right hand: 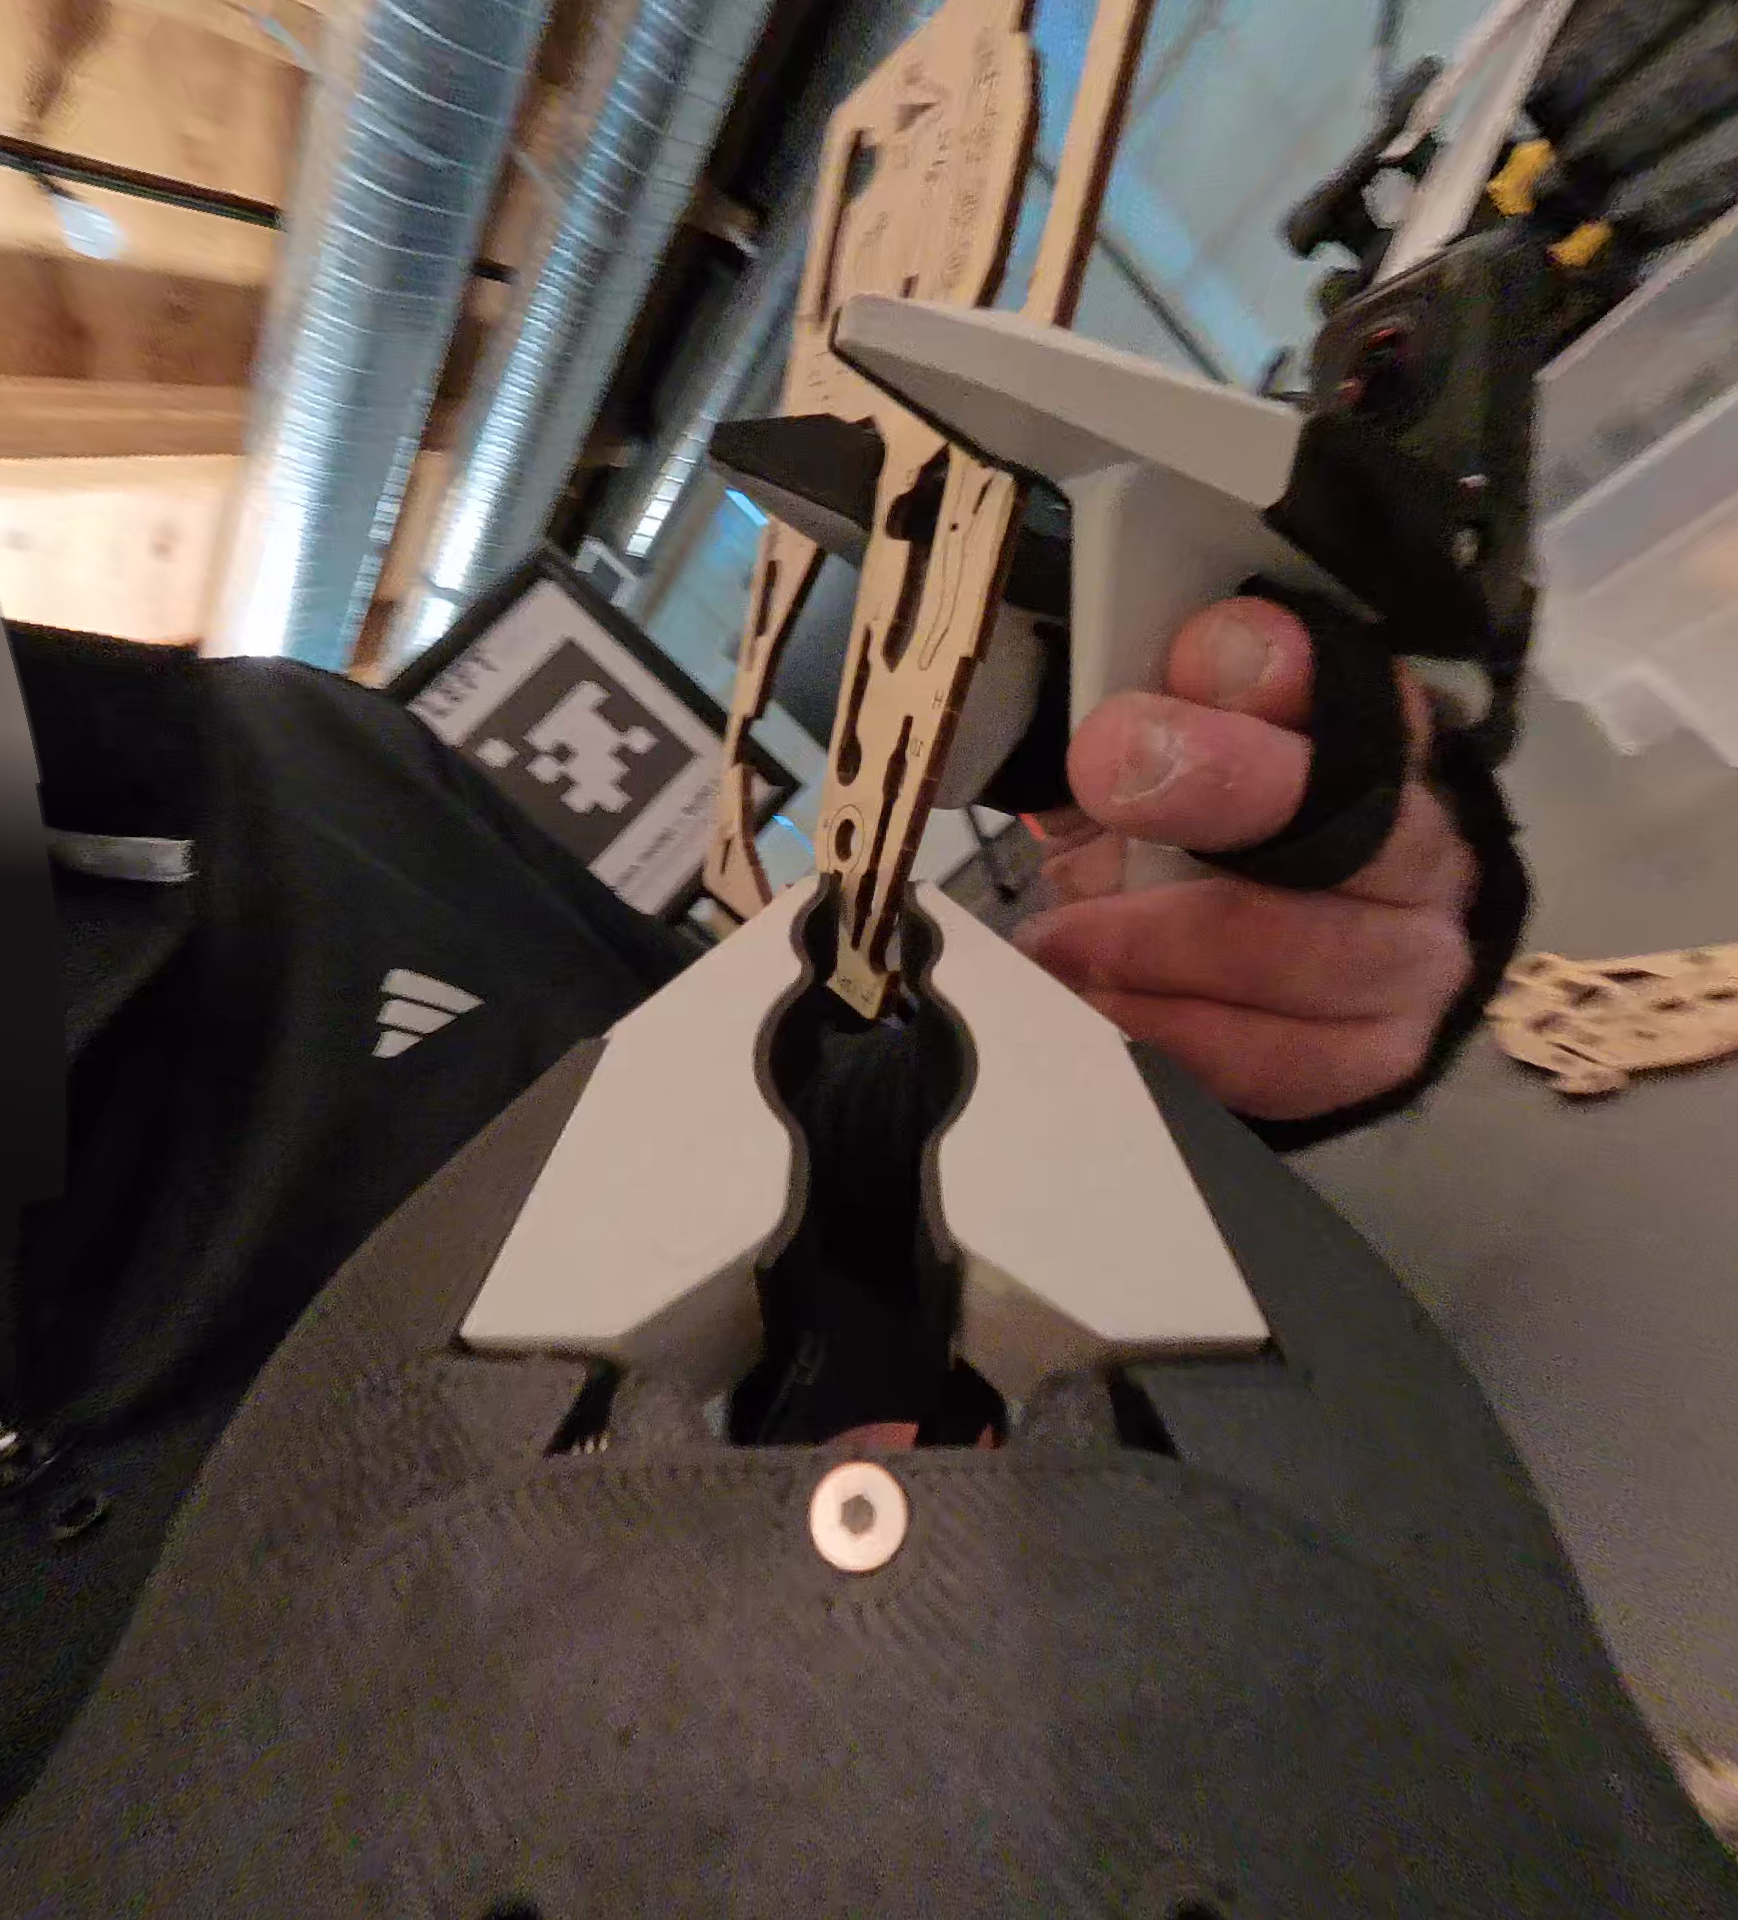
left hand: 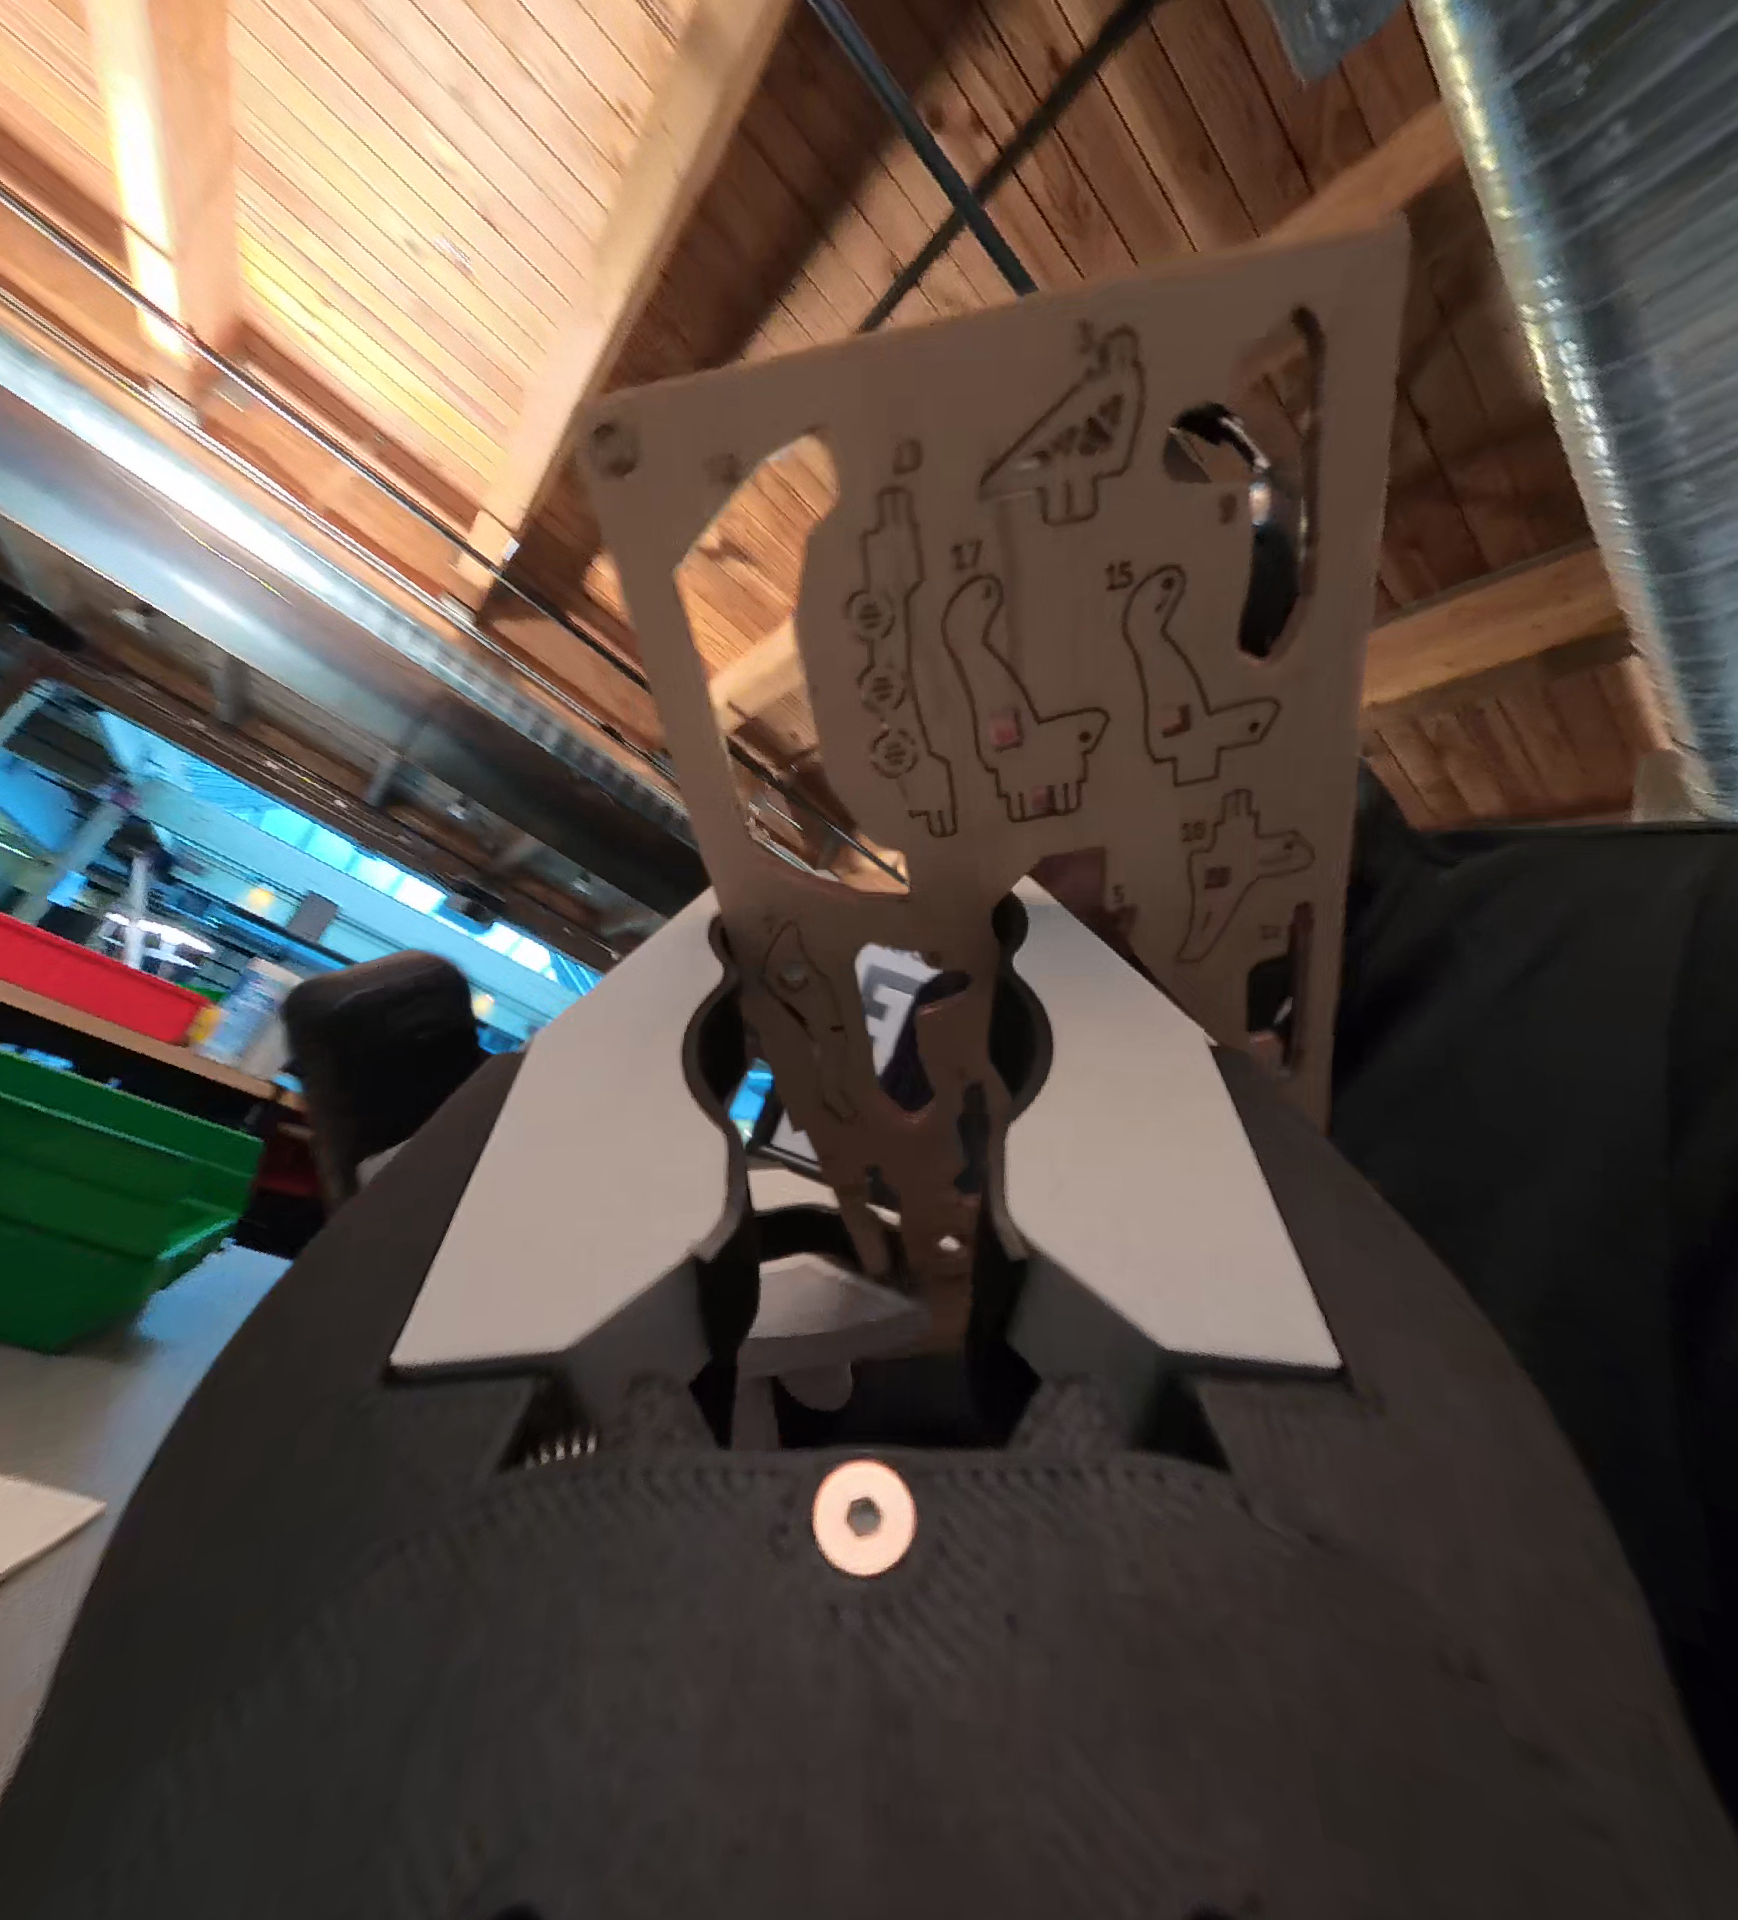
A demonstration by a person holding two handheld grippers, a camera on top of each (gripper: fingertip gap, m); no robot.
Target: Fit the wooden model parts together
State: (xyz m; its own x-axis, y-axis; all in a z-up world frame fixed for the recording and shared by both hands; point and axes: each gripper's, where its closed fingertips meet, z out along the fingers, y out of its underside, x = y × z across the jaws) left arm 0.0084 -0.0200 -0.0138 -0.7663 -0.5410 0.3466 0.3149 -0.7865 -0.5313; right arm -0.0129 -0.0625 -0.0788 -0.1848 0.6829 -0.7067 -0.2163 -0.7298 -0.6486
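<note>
Workshop hall, timber plank ceiling (left hand: pixel 345 312), silver ventilation duct (left hand: pixel 1654 364), stacked green bins (left hand: pixel 54 1216), red bin (left hand: pixel 54 961)

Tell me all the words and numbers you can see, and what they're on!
Wooden sheet held in the left gripper: small burnt-in numbers beside the part outlines. I don't copy writing out.
Black-and-white marker board: a line of small print along one edge, too blurred to read.
Black jacket: a white striped logo, no words.

Top edge crops the wooden sheet (right hand: pixel 932 156).
</note>
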